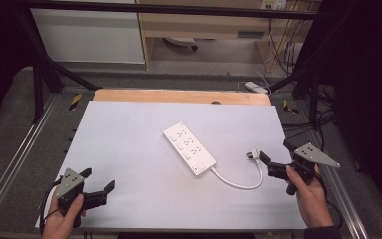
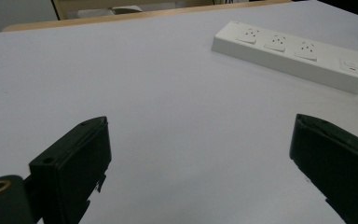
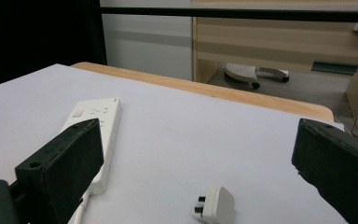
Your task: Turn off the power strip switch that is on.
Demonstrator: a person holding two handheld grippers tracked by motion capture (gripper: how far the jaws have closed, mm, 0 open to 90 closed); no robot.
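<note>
A white power strip (image 1: pixel 189 148) with three sockets lies at an angle in the middle of the white table sheet (image 1: pixel 129 149). Its white cable (image 1: pixel 238 183) loops right to a white plug (image 1: pixel 251 154) lying on the sheet. My right gripper (image 1: pixel 275 151) stands open just right of the plug. In the right gripper view the plug (image 3: pixel 216 204) lies low between the wide jaws, untouched, with the strip (image 3: pixel 98 114) behind the left jaw. My left gripper (image 1: pixel 98 179) is open and holds nothing at the near left corner. In the left gripper view the strip (image 2: pixel 289 55) lies far ahead to the right.
A wooden table edge (image 1: pixel 179 95) runs along the back. Metal rails (image 1: pixel 15 159) flank both sides of the table. On the floor behind are another white power strip (image 1: pixel 256 87), loose cables (image 1: pixel 283 50) and a wooden cabinet (image 1: pixel 204 25).
</note>
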